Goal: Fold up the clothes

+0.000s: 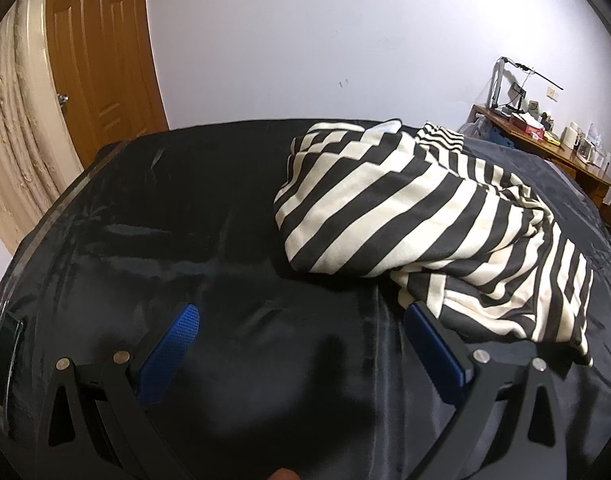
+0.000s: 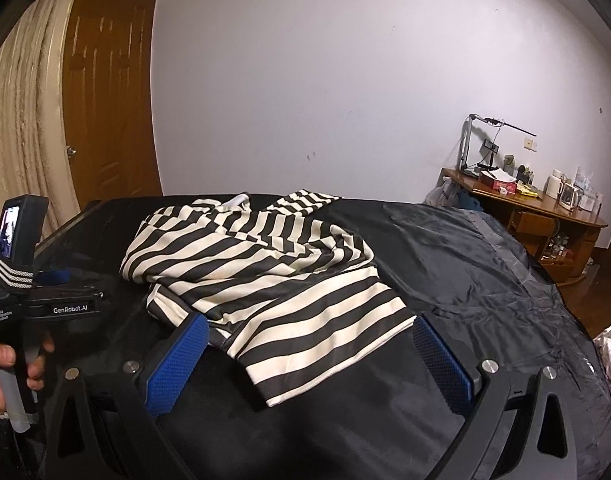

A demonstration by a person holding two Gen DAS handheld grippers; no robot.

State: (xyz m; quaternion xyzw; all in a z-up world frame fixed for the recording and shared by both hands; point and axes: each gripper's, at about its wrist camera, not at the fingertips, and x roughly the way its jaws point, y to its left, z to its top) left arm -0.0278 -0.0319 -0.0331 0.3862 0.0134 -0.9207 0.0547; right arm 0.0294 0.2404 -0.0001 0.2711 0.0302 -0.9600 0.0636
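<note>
The striped shirt (image 2: 261, 264) lies crumpled on the dark sheet (image 2: 485, 280) that covers the bed, filling the middle of the right wrist view and the centre right of the left wrist view (image 1: 417, 216). It is not spread flat: the upper part is bunched over itself, and one flat corner of hem reaches toward the bottom of the right view.

That corner is what the next move seems to turn on. It lies between the fingers of the right gripper (image 2: 309, 350), pointing down the frame toward the tool, so the right gripper looks the nearer one to take it. Whether the blue pads (image 2: 177, 364) touch the cloth or hover just above it cannot be told. Its jaws stand wide apart and hold nothing.

The left gripper (image 1: 301, 344) is also spread wide and empty. The shirt lies up and to the right of it; the right-hand finger (image 1: 433, 348) sits just beside the lower edge of the cloth, while the gap between the fingers shows only bare sheet. In the right view, a hand (image 2: 9, 364) grips the left tool's handle at lower left.

The fold appears not yet begun.
</note>
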